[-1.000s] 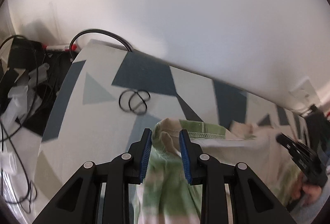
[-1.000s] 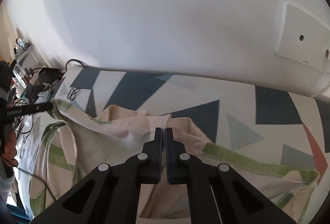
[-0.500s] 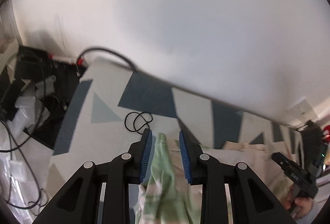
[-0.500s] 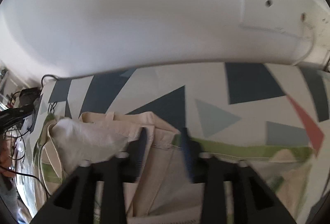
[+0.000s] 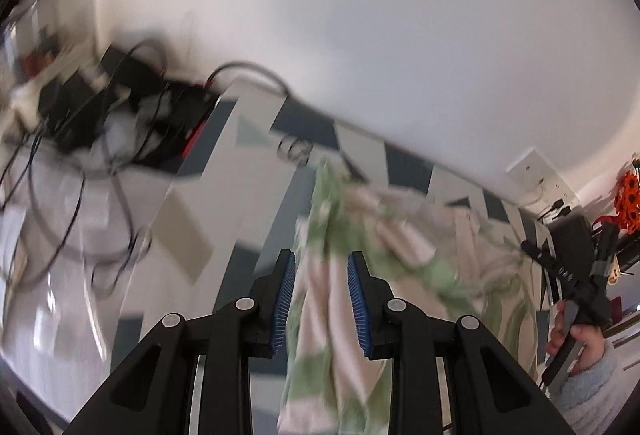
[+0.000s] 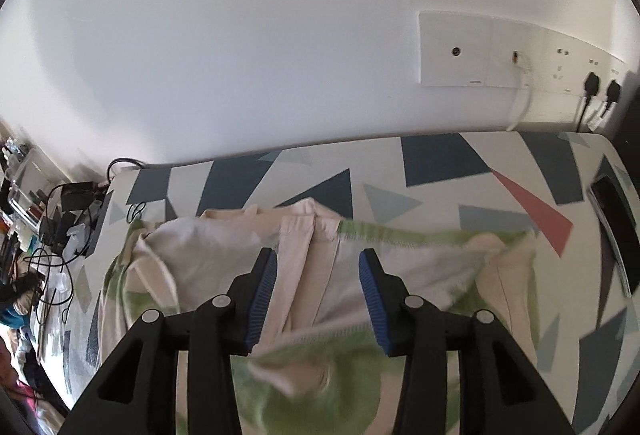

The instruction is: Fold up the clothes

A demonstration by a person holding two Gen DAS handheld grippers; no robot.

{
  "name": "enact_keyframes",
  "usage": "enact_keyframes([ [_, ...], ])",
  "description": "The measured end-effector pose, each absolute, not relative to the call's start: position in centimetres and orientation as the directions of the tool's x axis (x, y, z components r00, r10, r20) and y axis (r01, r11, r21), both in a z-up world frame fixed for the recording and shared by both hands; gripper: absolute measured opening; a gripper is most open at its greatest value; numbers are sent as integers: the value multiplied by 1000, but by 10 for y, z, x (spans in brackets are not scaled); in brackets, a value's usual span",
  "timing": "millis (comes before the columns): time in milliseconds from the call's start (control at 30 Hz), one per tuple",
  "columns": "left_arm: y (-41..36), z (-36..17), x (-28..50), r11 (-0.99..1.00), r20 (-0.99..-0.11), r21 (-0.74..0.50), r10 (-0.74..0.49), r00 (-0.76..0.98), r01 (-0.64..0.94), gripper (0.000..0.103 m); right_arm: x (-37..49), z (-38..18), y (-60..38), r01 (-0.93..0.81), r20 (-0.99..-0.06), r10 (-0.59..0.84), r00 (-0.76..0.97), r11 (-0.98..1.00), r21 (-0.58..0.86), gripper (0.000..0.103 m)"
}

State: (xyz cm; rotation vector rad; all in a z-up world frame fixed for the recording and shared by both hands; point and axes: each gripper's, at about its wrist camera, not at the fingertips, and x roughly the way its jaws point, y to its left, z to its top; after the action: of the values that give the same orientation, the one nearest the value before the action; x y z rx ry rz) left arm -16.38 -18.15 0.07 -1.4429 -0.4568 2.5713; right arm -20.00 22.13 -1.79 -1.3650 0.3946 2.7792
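Left gripper [image 5: 321, 289]: blue pads set narrow, a bunched strip of the green-and-cream garment [image 5: 332, 219] clamped between them and hanging up off the surface. Cloth trails from the jaws away to the right, blurred.

Right gripper [image 6: 317, 289]: jaws apart and have just been opening; nothing pinched. The garment [image 6: 304, 247] lies below and between the spread fingers, cream placket running under the gap, pads not pressing it.

In the left wrist view the right gripper [image 5: 560, 271] shows at the far right edge, a hand [image 5: 576, 339] in a fuzzy pale-blue sleeve [image 5: 588, 387] holding it.

Garment sits on the bedsheet [image 6: 440, 163] with blue, grey and red triangles, spread left to right across the near half, green hem along its far edge. A thin black loop of cord [image 6: 136, 211] lies on the sheet just past the garment's far-left corner.

White wall [image 6: 240, 35] behind the bed; wall plate with sockets [image 6: 456, 51] at far right, two black plugs [image 6: 600, 87] in. Tangle of cables and black boxes [image 5: 100, 103] off the left end of the bed.
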Motion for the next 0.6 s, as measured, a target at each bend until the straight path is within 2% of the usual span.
enact_keyframes([
  [133, -182, -17, -136, -945, -832, -325, 275, -482, 21, 26, -175, -12, 208, -125, -779, -61, -624, -976, 176, 49],
  [300, -180, -19, -114, -943, -831, -333, 293, -473, 0, 26, -147, -16, 182, -155, -793, 133, -594, -987, -50, 50],
  [367, -177, -18, -109, -951, -833, -309, 281, -476, -20, 26, -137, -20, 177, -166, -794, 172, -584, -982, -91, 50],
  [600, -180, -14, -95, -966, -831, -252, 246, -499, -56, 26, -105, -30, 179, -222, -800, 204, -564, -971, -91, 50],
])
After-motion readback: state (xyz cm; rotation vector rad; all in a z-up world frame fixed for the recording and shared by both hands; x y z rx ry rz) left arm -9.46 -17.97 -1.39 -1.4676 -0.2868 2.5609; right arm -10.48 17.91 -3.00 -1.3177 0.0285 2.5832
